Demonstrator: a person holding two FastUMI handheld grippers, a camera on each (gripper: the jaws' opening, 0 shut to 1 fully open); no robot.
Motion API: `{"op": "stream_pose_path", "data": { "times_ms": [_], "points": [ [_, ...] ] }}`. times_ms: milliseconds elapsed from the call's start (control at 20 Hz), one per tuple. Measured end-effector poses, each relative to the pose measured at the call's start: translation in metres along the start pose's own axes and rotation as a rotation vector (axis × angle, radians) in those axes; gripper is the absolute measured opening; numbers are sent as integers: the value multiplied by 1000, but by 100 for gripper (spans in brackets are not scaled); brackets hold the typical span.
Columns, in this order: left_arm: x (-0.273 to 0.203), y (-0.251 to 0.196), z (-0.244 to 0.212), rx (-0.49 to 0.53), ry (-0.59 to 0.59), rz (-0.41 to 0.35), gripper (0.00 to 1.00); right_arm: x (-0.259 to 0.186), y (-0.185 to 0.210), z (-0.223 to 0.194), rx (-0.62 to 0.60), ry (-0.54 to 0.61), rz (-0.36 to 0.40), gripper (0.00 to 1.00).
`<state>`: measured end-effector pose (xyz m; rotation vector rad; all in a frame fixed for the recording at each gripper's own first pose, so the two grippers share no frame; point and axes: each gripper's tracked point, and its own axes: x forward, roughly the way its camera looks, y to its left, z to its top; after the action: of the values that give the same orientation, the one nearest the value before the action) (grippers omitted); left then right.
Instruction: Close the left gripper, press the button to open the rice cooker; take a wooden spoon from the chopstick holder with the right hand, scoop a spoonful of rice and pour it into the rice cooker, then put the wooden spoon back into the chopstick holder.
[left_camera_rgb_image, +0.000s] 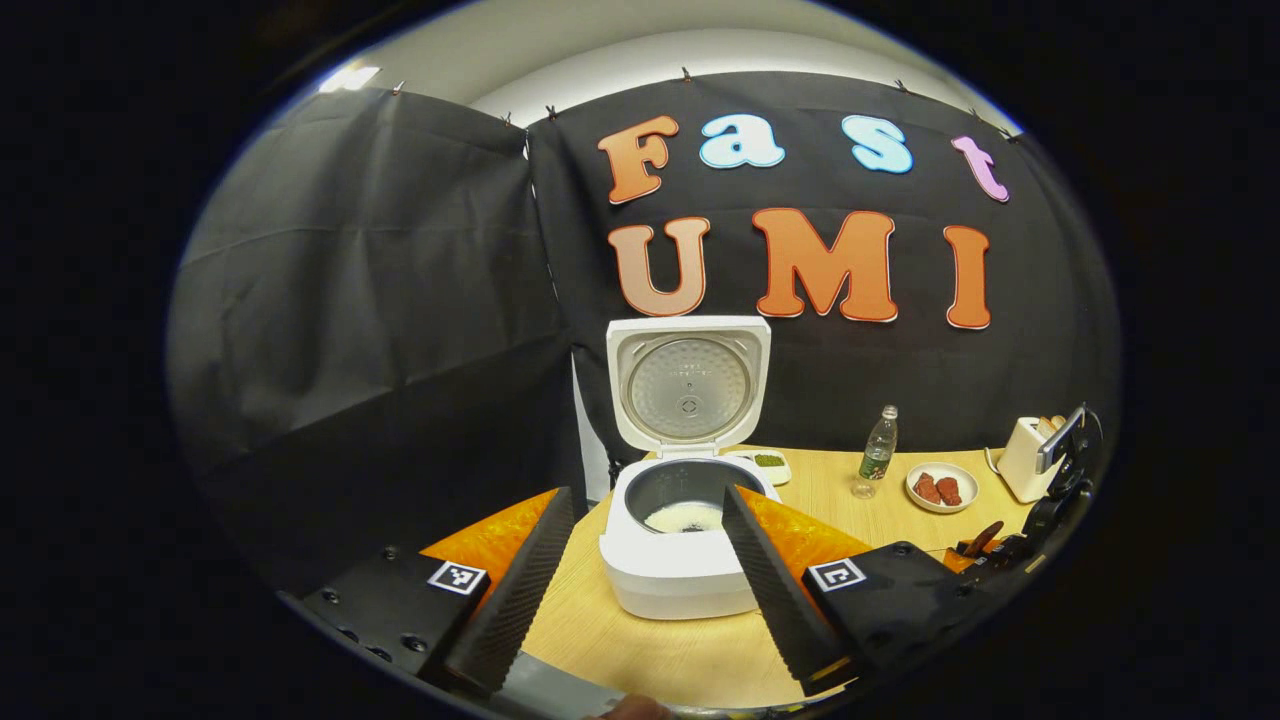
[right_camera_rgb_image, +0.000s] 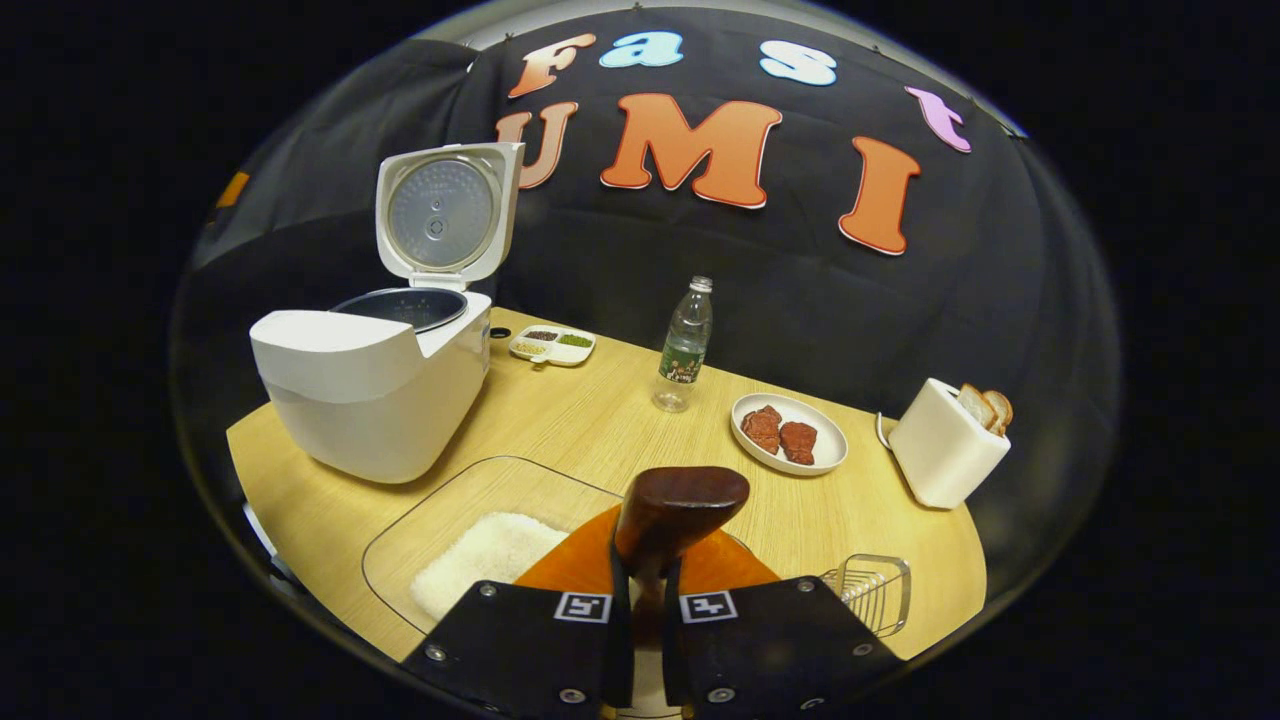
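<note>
In the right gripper view, the right hand-held gripper (right_camera_rgb_image: 640, 590) sits nearest, its two fingers drawn close together and clamped on the handle of the wooden spoon (right_camera_rgb_image: 678, 508), whose dark rounded bowl stands up just above the fingertips. Just beyond and to the left lies a clear glass dish (right_camera_rgb_image: 430, 530) holding a mound of white rice (right_camera_rgb_image: 485, 555), and to the near right stands a wire chopstick holder (right_camera_rgb_image: 872, 590), all on the pale wooden tabletop (right_camera_rgb_image: 580, 420). Farther back on the left is the white rice cooker (right_camera_rgb_image: 370, 390), its lid (right_camera_rgb_image: 445, 212) swung upright and the dark inner pot exposed. Behind it lies a small divided dish (right_camera_rgb_image: 552, 345) of grains; toward the middle stands a plastic water bottle (right_camera_rgb_image: 685, 345), then a white plate (right_camera_rgb_image: 790, 432) with two reddish pieces of meat, and at the far right a white toaster (right_camera_rgb_image: 942, 442) with bread slices poking out. In the left gripper view, the left hand-held gripper (left_camera_rgb_image: 650, 500) holds nothing, its fingers spread wide to either side of the rice cooker (left_camera_rgb_image: 675, 560), which stands just ahead with some white rice (left_camera_rgb_image: 685, 517) lying in the bottom of its pot. The other hand-held gripper shows at the far right edge there, near the toaster (left_camera_rgb_image: 1022, 458).
</note>
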<state>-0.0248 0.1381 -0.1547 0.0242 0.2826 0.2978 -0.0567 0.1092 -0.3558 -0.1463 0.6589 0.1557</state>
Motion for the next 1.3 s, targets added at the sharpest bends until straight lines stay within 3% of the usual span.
{"op": "stream_pose_path", "data": {
  "times_ms": [150,400,450,500,550,800,950,1100,1300],
  "points": [
    [4,0,-3,13,7,-2,100,4,7,-2,68,-8,0,11],
    [10,5,-5,29,21,-5,100,10,33,2,297,21,54,11],
    [11,6,-6,30,23,-6,96,13,32,3,311,26,51,11],
    [13,7,-5,32,24,-5,100,13,32,2,331,34,53,11],
    [12,9,-7,33,24,-5,96,13,32,2,363,44,59,11],
    [18,17,-12,32,39,-6,100,17,25,-3,560,94,70,11],
    [23,22,-17,43,53,-6,96,19,31,-2,674,109,99,11],
    [26,21,-13,50,50,-15,96,20,38,2,706,110,121,11],
    [25,20,-11,63,44,-24,100,21,52,9,818,132,201,11]
  ]
}}
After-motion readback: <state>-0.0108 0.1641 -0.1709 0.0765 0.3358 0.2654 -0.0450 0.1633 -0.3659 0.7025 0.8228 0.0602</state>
